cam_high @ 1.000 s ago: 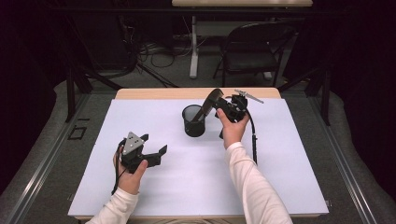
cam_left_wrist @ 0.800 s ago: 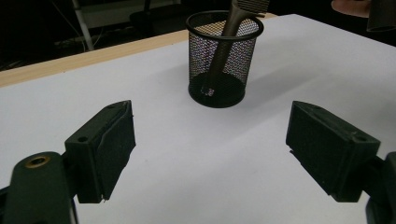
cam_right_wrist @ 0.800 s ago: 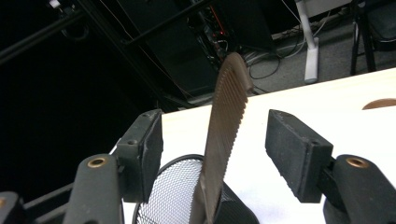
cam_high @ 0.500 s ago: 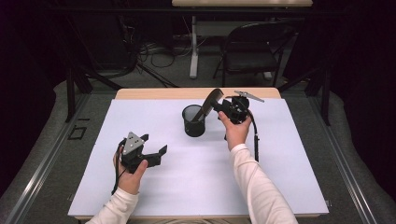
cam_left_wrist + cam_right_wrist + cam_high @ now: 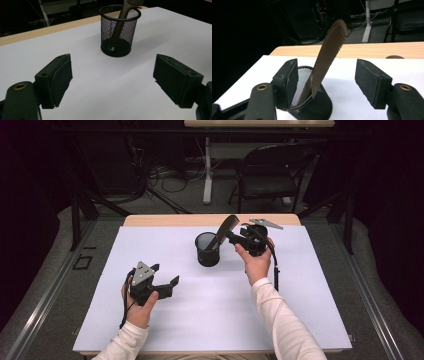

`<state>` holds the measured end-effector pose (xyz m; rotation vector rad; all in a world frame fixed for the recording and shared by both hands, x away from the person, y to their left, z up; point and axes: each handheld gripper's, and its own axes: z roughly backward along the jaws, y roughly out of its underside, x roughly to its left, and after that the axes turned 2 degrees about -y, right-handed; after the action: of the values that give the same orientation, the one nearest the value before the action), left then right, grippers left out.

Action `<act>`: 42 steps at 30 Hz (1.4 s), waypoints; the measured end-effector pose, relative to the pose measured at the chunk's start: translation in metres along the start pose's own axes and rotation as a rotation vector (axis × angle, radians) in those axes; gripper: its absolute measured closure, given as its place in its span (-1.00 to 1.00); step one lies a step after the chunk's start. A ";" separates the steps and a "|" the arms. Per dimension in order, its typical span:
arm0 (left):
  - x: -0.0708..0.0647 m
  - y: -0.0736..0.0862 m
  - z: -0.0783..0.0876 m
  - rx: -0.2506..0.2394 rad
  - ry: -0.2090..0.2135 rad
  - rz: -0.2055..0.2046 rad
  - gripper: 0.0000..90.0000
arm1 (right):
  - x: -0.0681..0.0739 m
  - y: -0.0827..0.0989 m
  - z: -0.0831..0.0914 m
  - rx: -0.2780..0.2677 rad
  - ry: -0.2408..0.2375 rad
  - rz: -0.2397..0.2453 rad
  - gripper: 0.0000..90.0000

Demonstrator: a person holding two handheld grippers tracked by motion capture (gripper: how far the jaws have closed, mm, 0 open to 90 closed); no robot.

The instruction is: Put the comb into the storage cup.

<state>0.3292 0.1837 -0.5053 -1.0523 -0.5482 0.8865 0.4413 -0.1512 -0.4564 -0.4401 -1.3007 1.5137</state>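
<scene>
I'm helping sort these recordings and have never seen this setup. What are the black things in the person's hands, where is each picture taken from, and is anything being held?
A person sits at a table covered with a white sheet and holds a hand-operated two-jaw gripper in each hand. The high view looks down from above the person's side. Each of the other two pictures comes from a camera riding on one gripper, looking along its black jaws.

On the sheet stands a black mesh cup with a brown comb leaning in it, handle down.

The left gripper is open and holds nothing. The right gripper is beside the cup; its jaws stand apart on either side of the comb, not pressing it, having just been opening.
</scene>
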 end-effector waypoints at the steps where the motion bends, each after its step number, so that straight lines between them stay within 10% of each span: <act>1: 0.000 0.000 0.000 0.000 0.000 -0.001 -0.64 | 0.000 0.000 0.001 0.002 -0.001 0.005 -0.23; 29: 0.001 0.000 0.001 0.001 0.003 0.002 -0.65 | 0.013 0.020 0.032 0.023 -0.036 0.132 -1.00; 42: 0.002 -0.001 0.002 -0.001 0.010 0.009 -0.65 | 0.024 0.037 0.047 0.035 -0.014 0.239 -1.00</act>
<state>0.3291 0.1863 -0.5038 -1.0599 -0.5364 0.8883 0.3773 -0.1490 -0.4647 -0.5789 -1.2649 1.7373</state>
